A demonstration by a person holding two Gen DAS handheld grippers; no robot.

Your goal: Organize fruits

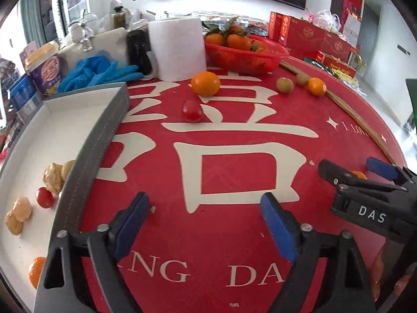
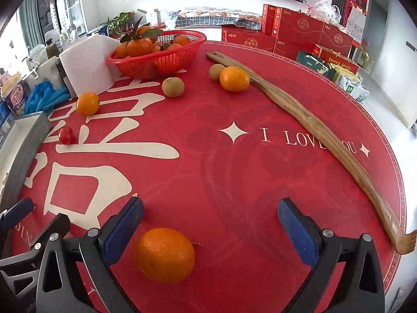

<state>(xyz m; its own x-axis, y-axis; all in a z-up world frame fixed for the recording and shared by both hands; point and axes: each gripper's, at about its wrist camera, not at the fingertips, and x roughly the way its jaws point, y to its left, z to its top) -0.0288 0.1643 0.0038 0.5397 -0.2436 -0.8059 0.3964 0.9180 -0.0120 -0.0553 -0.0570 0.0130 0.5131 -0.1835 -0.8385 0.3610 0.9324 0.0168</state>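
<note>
An orange [image 2: 166,255] sits on the red tablecloth [image 2: 234,172] between the spread fingers of the right gripper [image 2: 210,230], close to the left pad without clearly touching it; nothing is gripped. From that orange, a cherry tomato [image 2: 66,135] lies out at ten o'clock, a second orange [image 2: 87,103] just past it at eleven, a kiwi [image 2: 173,86] at twelve, and another kiwi [image 2: 215,72] touching a third orange [image 2: 234,78] at about one o'clock. Behind them the red basket [image 2: 156,60] holds leafy mandarins. A long wooden back scratcher [image 2: 312,125] runs from one o'clock down to three.

The left gripper [image 1: 206,228] stands wide open too, with only bare cloth between its pads. At its nine o'clock is the grey-edged white tray [image 1: 86,161], already holding a cherry tomato [image 1: 44,197], an orange [image 1: 36,271] and pale lumpy pieces [image 1: 53,177]. Beyond the tray lie blue gloves [image 1: 99,71] and a paper towel roll [image 1: 177,49].
</note>
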